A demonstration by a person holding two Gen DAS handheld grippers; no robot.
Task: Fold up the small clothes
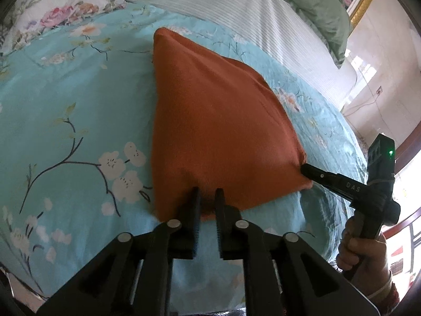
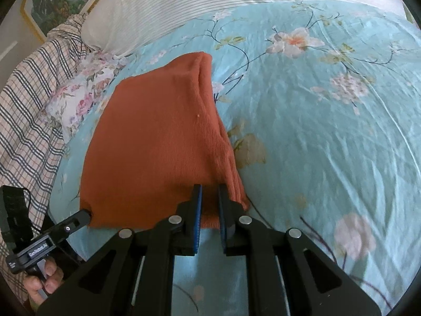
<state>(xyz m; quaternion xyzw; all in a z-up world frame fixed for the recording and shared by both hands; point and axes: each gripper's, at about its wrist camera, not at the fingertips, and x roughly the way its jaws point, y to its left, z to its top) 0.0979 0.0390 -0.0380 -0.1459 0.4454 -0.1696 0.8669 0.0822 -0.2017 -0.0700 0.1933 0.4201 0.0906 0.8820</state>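
An orange knitted garment point(image 1: 215, 121) point(image 2: 158, 144) lies folded on a turquoise floral bedspread point(image 1: 79, 105) point(image 2: 315, 131), narrowing toward its far end. My left gripper point(image 1: 208, 192) stands at its near left corner, jaws a little apart, with the hem lying between them and not visibly pinched. In the right wrist view the left gripper point(image 2: 88, 214) touches that corner with its tip. My right gripper point(image 2: 210, 188) is shut on the near right corner, with orange fabric bunched between its blue pads. From the left wrist view the right gripper point(image 1: 305, 171) meets that corner.
A white striped pillow point(image 1: 236, 13) point(image 2: 184, 5) lies behind the garment, beside a green pillow point(image 1: 315, 8). A rose-print pillow point(image 1: 52, 8) point(image 2: 79, 100) and a plaid blanket point(image 2: 26, 105) lie on the left. A person's hand point(image 1: 363, 252) point(image 2: 44, 281) holds each handle.
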